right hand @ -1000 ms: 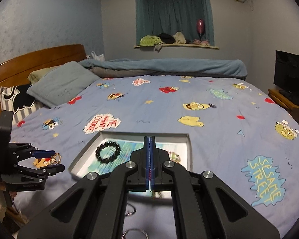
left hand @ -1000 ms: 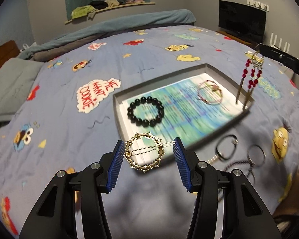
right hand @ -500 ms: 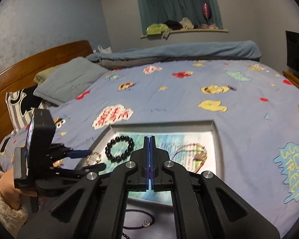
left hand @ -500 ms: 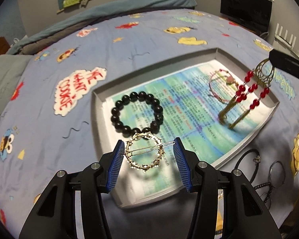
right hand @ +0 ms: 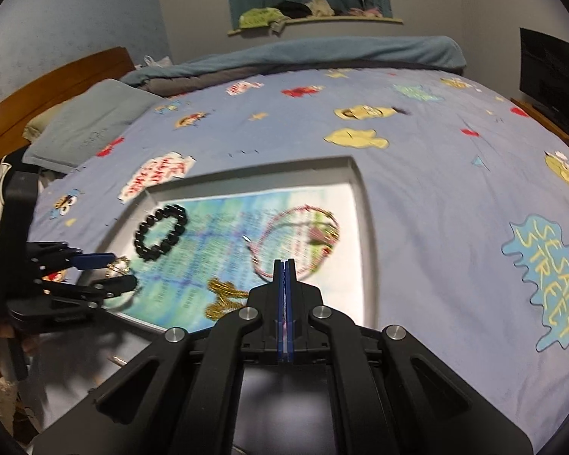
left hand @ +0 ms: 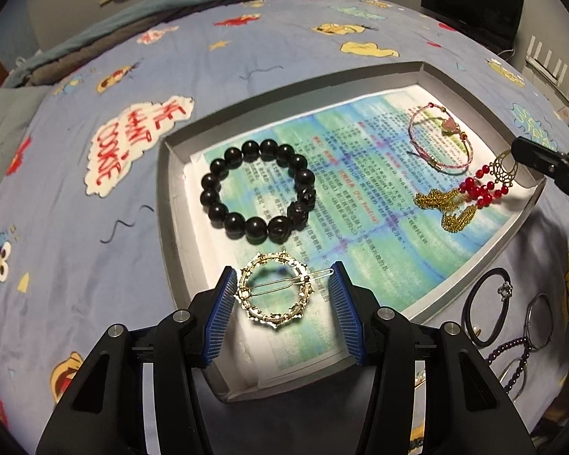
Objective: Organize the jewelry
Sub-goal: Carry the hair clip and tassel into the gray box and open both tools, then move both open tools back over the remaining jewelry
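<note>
Jewelry lies in our grey tray [left hand: 170,204] on the bed [left hand: 76,227]: a black bead bracelet [left hand: 258,193] and a pink cord bracelet [left hand: 440,144]. Our left gripper [left hand: 282,295] clamps a gold ring clip [left hand: 275,290] over the tray's near end. Our right gripper [right hand: 284,265], jaws closed, seems to pinch the top of a red-beaded earring [left hand: 481,185], its gold tassels [right hand: 223,297] touching the paper liner [left hand: 360,204].
</note>
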`<state>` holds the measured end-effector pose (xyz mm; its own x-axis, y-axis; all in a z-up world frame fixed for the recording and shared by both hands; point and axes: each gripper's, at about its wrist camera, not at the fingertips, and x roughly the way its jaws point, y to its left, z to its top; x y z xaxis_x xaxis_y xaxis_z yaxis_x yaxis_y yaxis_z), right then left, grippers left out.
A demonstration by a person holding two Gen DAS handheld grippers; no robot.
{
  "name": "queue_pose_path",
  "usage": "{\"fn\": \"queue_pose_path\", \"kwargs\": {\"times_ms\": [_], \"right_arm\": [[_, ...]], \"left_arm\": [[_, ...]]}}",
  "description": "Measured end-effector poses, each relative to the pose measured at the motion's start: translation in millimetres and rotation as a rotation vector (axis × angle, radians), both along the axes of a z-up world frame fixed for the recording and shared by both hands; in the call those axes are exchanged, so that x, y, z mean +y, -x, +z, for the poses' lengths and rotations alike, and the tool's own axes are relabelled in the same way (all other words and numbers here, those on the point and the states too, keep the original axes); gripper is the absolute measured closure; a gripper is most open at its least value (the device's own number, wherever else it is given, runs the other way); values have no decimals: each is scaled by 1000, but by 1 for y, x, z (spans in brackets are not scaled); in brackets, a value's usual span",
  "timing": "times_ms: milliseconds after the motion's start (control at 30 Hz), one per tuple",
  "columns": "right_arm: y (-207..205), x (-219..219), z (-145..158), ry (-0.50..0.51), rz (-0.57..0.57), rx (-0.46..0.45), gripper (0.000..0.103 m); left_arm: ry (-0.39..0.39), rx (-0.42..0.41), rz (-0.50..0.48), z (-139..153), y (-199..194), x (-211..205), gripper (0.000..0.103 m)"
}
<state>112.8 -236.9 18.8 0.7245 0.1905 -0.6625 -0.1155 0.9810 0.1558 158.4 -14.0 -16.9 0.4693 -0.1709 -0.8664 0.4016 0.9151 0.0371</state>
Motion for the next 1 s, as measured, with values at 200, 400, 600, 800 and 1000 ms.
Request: {"fn": "queue_pose_path", "kwargs": {"times_ms": [200,400,600,800,1000], "right_arm": [[-1,-5,-3,-4,-17,8,102],[-6,-9,-9,-15,-24,35,101],[-3,-10,-6,-18,-26,24,101],[2,-13,-2,-32,-36,17,89],[14,-20,5,-50,-45,1,75]], "left_arm": [[24,39,16,-4,-5,4,50],[19,32,23,-5,-5,4,47],[18,12,26,0,-3,6,41],[-18,-51,20,8,9,0,31],[10,-80,36,22,20,5,25]]}}
